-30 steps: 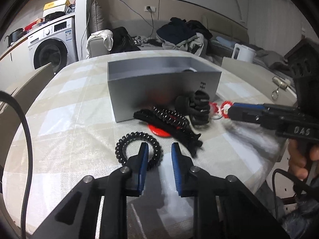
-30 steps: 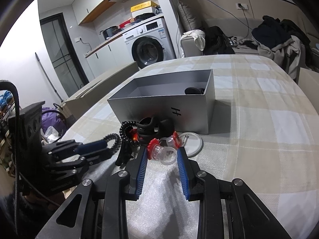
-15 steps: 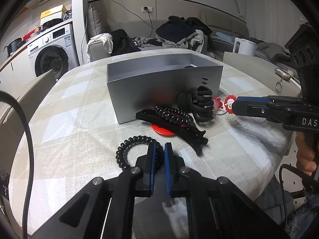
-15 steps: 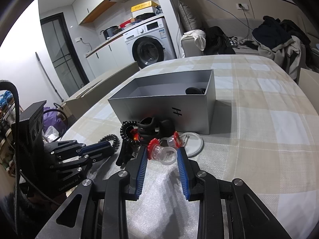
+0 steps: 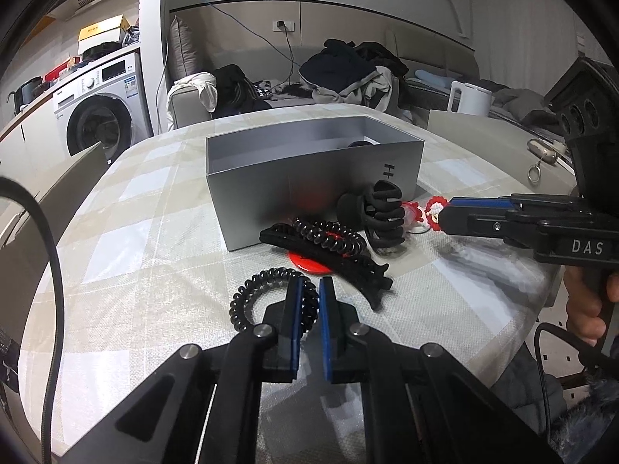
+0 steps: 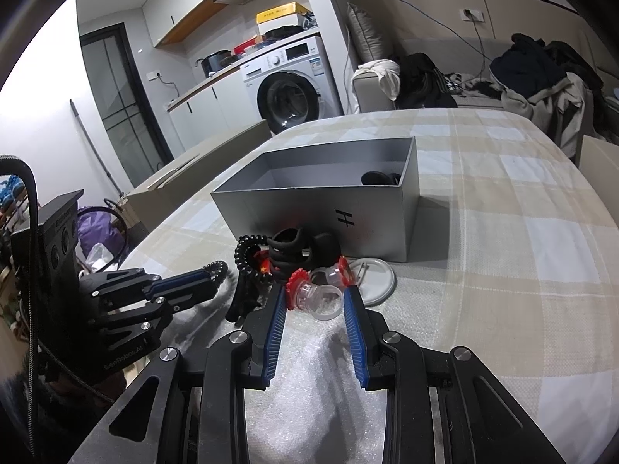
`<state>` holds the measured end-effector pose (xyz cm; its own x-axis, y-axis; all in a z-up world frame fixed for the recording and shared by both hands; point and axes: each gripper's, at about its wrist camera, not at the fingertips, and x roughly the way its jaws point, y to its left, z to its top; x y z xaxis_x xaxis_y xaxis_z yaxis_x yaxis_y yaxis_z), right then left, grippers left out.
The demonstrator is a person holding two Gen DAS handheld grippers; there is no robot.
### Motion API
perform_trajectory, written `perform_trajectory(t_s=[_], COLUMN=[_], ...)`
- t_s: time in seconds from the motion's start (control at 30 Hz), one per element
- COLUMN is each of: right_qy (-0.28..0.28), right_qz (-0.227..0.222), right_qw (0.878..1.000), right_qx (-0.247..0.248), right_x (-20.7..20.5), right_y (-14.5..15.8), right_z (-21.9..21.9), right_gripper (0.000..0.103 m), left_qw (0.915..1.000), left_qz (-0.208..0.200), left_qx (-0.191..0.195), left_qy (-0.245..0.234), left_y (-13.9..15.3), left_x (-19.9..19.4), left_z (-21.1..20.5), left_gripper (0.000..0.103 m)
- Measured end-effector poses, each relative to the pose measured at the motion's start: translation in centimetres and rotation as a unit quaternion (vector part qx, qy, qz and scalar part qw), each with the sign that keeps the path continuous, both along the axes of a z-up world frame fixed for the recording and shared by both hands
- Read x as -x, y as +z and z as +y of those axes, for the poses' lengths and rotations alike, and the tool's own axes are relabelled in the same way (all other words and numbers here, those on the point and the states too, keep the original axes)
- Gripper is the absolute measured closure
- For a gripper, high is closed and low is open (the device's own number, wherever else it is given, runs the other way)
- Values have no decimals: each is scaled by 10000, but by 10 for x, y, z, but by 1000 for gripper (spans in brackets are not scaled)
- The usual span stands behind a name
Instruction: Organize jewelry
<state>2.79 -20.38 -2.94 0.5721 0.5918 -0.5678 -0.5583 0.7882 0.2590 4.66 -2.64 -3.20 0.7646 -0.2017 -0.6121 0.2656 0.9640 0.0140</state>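
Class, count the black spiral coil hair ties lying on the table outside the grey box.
2: one coil tie at the left gripper tips, another draped over the long black clip. More may be hidden.

Grey box: near wall is hiding most of the interior; a dark item inside is showing only partly, kind unclear. Red disc: lying largely under the black hair clip. Person's hand: being cut off at the right edge of the frame.
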Motion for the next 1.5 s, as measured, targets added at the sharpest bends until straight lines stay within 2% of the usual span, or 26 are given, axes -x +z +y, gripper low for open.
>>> perform_trajectory(t_s=[1.5], right_qy=[-12], right_qz=[-13], right_qw=[10000], right_qx=[-17], right_x=[1], right_y=[2], right_z=[-1], right_gripper=[74], left_qw=[9999], left_qz=[-106], left_qx=[44], left_qy=[30], left_y=[3], left_x=[-1], left_z=[0], left_gripper=[99])
